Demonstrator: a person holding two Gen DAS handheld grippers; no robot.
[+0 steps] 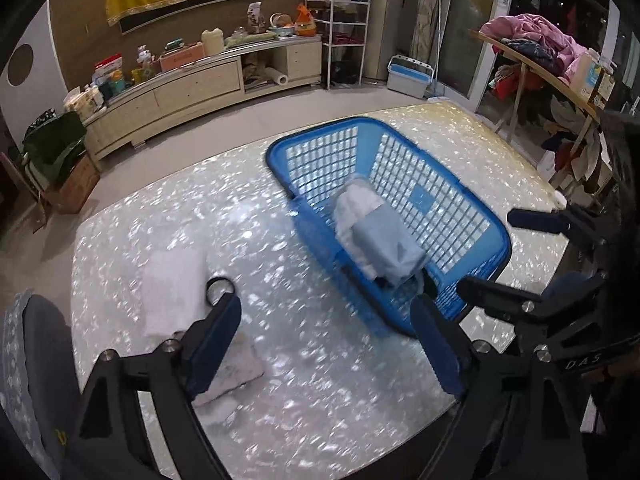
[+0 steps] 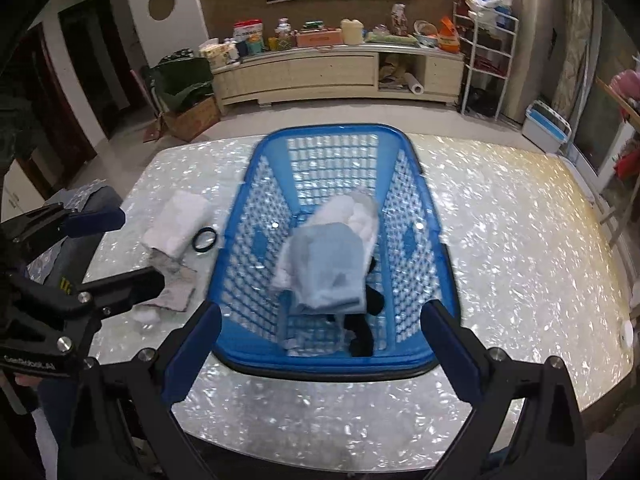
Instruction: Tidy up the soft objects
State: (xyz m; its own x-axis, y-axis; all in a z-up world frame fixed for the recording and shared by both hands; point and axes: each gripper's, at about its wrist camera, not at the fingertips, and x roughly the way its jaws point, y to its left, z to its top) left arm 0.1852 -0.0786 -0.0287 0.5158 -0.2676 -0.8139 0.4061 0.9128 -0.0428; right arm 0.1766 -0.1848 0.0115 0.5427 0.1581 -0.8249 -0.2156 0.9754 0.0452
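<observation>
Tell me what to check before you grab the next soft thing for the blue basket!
1. Left gripper open with nothing in it: ok.
2. Right gripper open with nothing in it: ok.
3. Light blue cloth inside the blue basket: ok.
4. White towel still out on the table, waiting: not ok.
5. Black ring lies right by that towel, touching or not: cannot tell.
6. Room left in the basket: ok.

Both grippers, left gripper (image 1: 326,344) and right gripper (image 2: 322,348), have black frames, silver screws, blue pads.
</observation>
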